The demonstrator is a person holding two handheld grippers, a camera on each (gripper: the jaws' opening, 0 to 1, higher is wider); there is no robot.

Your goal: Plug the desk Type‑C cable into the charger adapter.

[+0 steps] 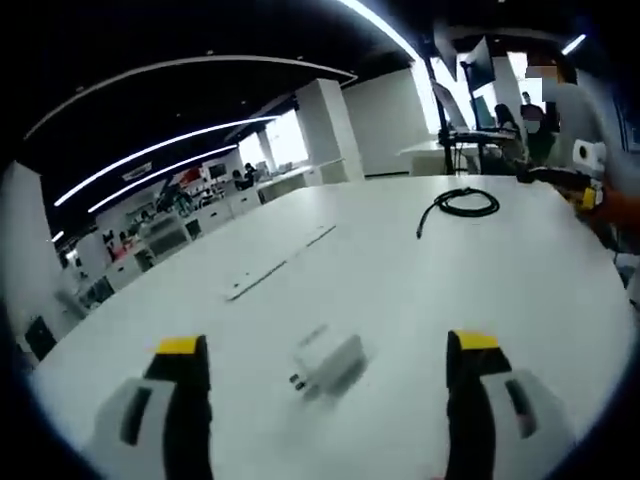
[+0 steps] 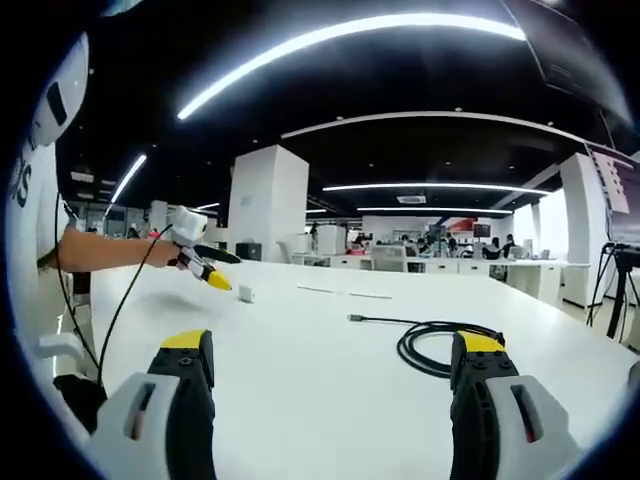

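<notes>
A white charger adapter (image 1: 328,362) lies on the white table between the wide-apart jaws of my left gripper (image 1: 330,345), which is open and holds nothing. The adapter looks blurred, its prongs toward the left. A coiled black Type-C cable (image 1: 463,203) rests far ahead to the right. In the right gripper view the same cable (image 2: 437,345) lies coiled just ahead of my right gripper (image 2: 332,343), its plug end (image 2: 355,318) stretched out to the left. That gripper is open and empty. The left gripper (image 2: 203,265) hovers over the small adapter (image 2: 246,294) at the left.
A long white table (image 1: 420,290) carries everything, with a thin flat strip (image 1: 278,265) set into its middle. A person's arm (image 2: 105,250) and trailing black wire show at the left. Desks, pillars and a tripod (image 2: 620,290) stand in the office behind.
</notes>
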